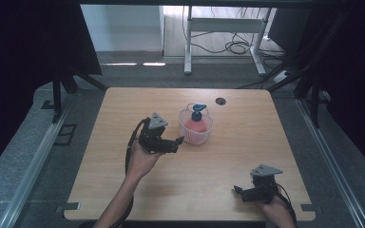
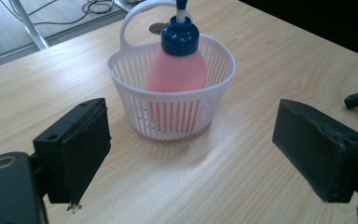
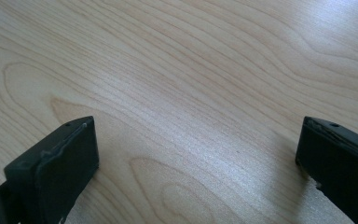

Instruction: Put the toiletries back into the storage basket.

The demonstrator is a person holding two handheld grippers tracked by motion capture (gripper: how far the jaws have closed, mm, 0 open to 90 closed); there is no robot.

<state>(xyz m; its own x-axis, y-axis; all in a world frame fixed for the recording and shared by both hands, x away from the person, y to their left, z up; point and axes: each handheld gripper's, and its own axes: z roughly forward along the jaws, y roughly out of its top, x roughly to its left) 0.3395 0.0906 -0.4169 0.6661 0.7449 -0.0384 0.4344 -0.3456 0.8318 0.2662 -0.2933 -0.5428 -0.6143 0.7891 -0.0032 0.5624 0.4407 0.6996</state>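
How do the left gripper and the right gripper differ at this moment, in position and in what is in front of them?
The left gripper is near the table's middle, facing the white basket with the pink bottle; the right gripper sits near the table's near edge, facing bare wood. Both are open and hold nothing.

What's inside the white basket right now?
The white basket holds one upright pink bottle with a blue pump cap. The bottle's base and the basket floor behind it are hidden.

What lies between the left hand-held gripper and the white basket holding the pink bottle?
Bare wooden table: the left gripper view shows nothing between the open left hand-held gripper and the basket.
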